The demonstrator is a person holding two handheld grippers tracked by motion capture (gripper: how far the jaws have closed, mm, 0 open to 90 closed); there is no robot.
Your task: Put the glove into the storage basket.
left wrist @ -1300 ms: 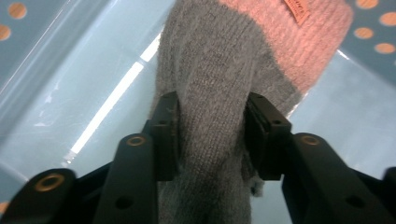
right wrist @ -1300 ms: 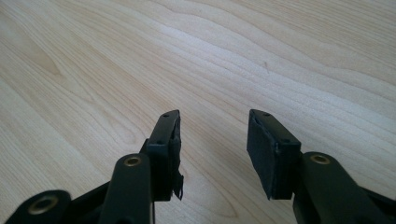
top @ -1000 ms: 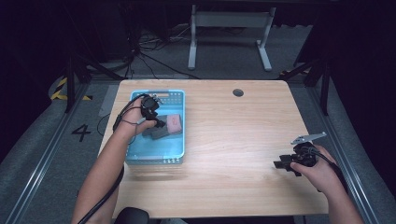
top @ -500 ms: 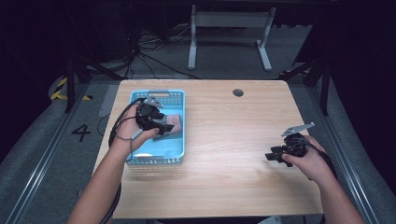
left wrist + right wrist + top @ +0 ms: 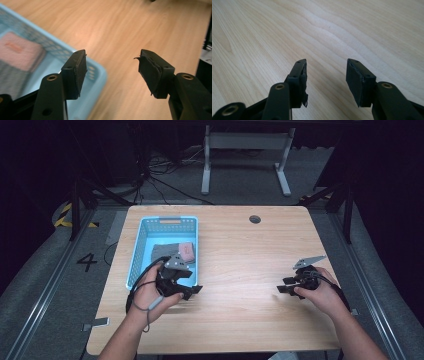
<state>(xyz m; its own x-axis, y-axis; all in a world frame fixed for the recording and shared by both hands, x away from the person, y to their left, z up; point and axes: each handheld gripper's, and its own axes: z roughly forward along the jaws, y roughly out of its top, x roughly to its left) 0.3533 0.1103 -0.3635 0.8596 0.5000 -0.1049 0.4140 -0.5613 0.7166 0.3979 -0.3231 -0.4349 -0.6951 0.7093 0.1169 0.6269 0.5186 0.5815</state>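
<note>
Your left gripper (image 5: 192, 289) at basket's near right corner, over table (image 5: 240, 250), jaws parted, nothing between them; your right gripper (image 5: 281, 287) low over bare wood at right, jaws just opening wider, empty; pink cloth (image 5: 186, 251) lies on grey cloth (image 5: 162, 252) inside blue basket (image 5: 141, 245) at table's left

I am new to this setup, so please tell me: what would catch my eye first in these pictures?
The light blue basket at the table's left side, holding a grey cloth and a pink piece. Next, the left tool, open and empty beside the basket's near right corner, and the right tool, open over bare wood.
</note>
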